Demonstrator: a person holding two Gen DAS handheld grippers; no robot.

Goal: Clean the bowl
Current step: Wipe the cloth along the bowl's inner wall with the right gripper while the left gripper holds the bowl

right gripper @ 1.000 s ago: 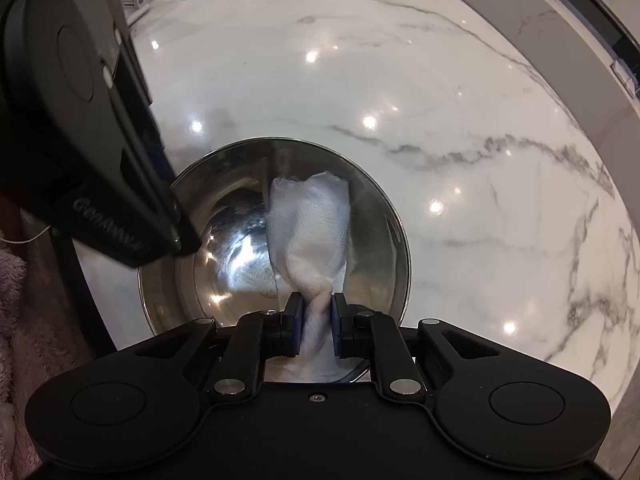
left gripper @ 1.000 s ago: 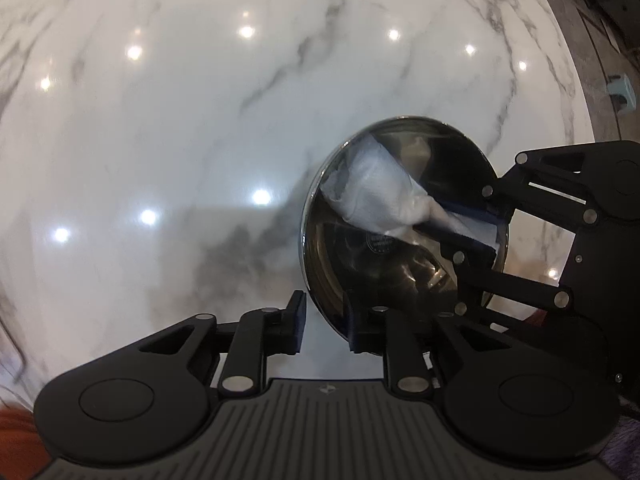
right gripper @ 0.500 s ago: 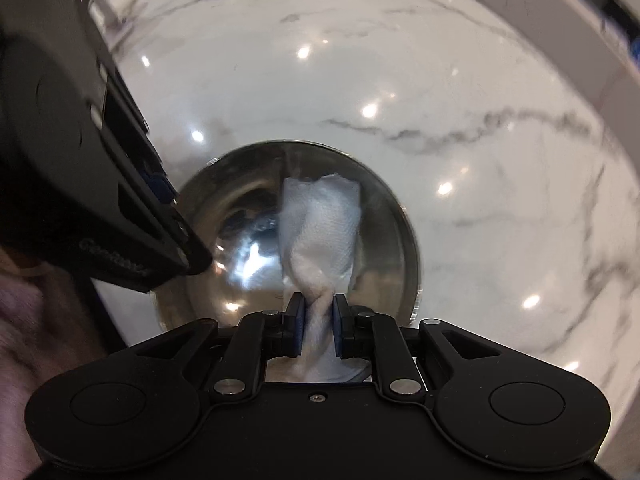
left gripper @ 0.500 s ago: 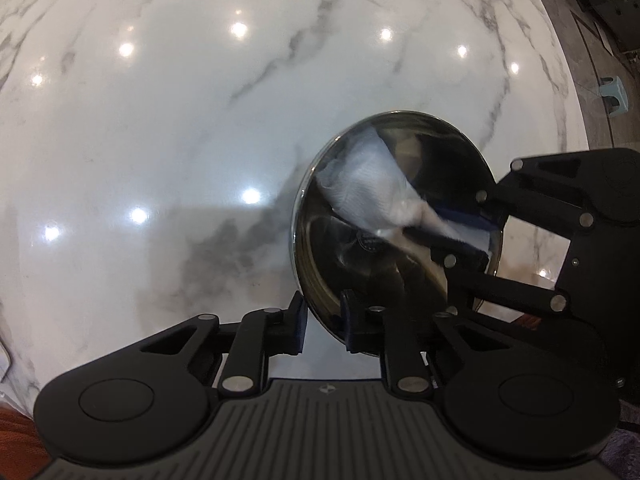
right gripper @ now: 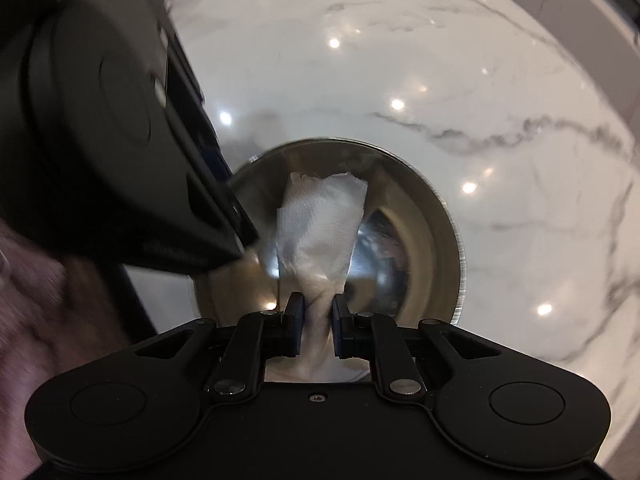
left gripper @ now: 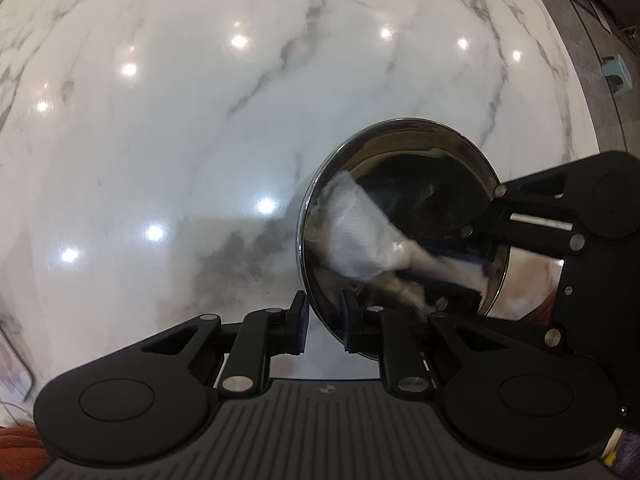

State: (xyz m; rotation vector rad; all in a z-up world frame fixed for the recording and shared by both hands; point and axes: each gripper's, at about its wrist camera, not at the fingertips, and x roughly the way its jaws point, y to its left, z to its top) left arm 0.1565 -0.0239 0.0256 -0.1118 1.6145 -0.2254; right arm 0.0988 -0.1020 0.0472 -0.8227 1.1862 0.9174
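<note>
A shiny steel bowl (left gripper: 420, 160) is held tilted above the white marble table; my left gripper (left gripper: 324, 322) is shut on its near rim. It also shows in the right wrist view (right gripper: 416, 248). My right gripper (right gripper: 316, 322) is shut on a twisted white paper towel (right gripper: 320, 224). The towel (left gripper: 356, 236) presses against the bowl's inner wall on the left side. The right gripper reaches into the bowl from the right in the left wrist view (left gripper: 452, 264).
The white marble table (left gripper: 200, 140) spreads far and left, with ceiling-light reflections. Its curved edge runs at the right (left gripper: 576, 80), with dark floor and a small stool (left gripper: 618, 76) beyond. Pinkish cloth (right gripper: 36, 300) lies at lower left of the right wrist view.
The towel has swept from the bowl's upper wall down to its left and lower wall. The bowl has tilted and shifted a little in the left gripper's hold.
</note>
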